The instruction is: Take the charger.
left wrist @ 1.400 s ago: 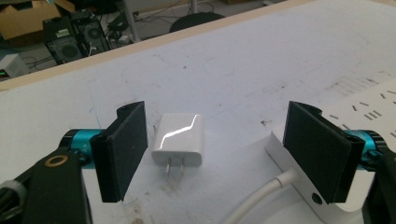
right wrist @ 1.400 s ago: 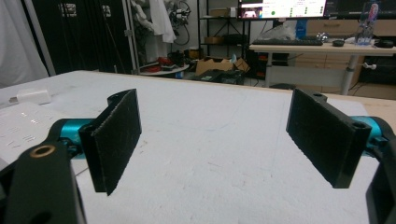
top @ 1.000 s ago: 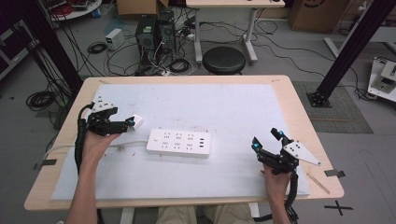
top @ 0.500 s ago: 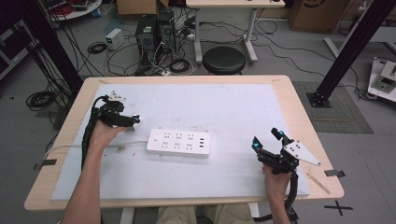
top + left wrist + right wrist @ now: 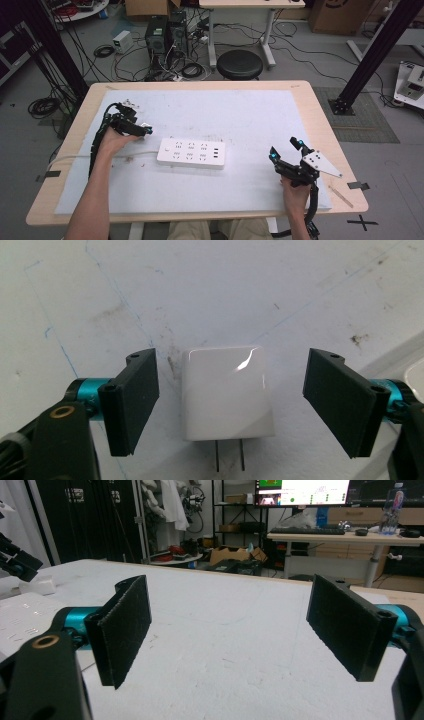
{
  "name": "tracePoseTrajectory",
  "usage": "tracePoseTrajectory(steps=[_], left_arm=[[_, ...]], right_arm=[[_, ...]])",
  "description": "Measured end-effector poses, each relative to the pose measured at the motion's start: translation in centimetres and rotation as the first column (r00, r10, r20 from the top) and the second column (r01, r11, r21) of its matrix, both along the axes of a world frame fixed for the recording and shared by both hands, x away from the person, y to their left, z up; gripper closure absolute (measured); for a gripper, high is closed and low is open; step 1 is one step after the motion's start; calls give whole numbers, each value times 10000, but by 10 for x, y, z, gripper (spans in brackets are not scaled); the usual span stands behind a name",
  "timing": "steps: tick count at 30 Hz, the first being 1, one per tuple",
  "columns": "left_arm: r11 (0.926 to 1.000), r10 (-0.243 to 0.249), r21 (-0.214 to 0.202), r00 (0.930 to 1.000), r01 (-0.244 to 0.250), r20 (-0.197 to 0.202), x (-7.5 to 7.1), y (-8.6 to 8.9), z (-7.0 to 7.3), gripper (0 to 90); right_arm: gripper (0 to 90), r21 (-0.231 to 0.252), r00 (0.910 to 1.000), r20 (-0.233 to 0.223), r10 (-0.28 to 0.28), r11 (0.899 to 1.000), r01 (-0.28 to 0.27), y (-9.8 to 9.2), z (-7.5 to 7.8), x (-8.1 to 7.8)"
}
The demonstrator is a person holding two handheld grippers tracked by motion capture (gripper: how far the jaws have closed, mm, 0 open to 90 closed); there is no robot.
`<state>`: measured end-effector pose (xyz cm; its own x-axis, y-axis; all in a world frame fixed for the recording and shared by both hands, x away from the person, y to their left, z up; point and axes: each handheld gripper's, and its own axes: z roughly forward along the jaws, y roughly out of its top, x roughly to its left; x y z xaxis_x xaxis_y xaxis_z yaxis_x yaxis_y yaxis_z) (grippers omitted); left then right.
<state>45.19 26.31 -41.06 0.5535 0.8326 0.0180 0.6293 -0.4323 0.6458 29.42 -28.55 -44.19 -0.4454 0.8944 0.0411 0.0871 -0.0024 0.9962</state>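
Observation:
A white plug adapter lies flat on the mat with its two prongs pointing toward me. My left gripper hangs over it, open, one jaw on each side with a clear gap to the adapter's sides. From the high view the left gripper sits at the mat's left, just left of the white power strip, with the adapter barely showing at its tips. My right gripper rests near the front right edge, open with nothing between its jaws. In the right gripper view the adapter and the strip show far left.
The strip's white cable runs left off the table. A white mat covers most of the wooden top. Beyond the far edge stand a black stool, computer cases and tangled cables on the floor.
My left gripper has shifted toward the far side and a little right, dipping lower over the adapter. The right gripper has stayed put.

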Motion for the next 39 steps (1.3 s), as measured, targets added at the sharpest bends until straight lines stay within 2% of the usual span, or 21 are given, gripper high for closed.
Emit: tracePoseTrajectory(steps=[10,13,21,26,28,30,31,36,39], left_arm=[[9994,66,339,9986,-49,-516,7,-2,-13,228],[9995,107,302,9981,-89,-599,7,-2,-17,233],[9993,181,344,9977,-158,-652,7,-1,-21,281],[9996,187,230,9980,-174,-600,6,0,-22,320],[9997,160,169,9983,-151,-565,6,1,-21,399],[9997,160,169,9983,-151,-565,6,1,-21,399],[9999,129,91,9990,-125,-416,3,1,-22,423],[9995,279,137,9987,-273,-419,3,0,-22,424],[9994,334,141,9985,-328,-430,3,-1,-21,425]], right_arm=[[183,18,10000,-45,-28,10000,28,0,0,0],[183,32,10000,-80,-19,10000,19,1,0,0],[183,-55,10000,-53,-45,10000,45,1,0,0],[183,-87,10000,-31,-43,10000,42,2,0,0],[183,-96,10000,-36,-43,9999,43,2,0,0],[183,-90,10000,-33,-47,9999,46,2,0,0],[183,-62,9999,-80,-94,9999,93,2,0,-1],[183,-173,10000,75,-43,9998,44,1,0,0],[183,-45,10000,-25,-58,10000,58,1,0,0]])
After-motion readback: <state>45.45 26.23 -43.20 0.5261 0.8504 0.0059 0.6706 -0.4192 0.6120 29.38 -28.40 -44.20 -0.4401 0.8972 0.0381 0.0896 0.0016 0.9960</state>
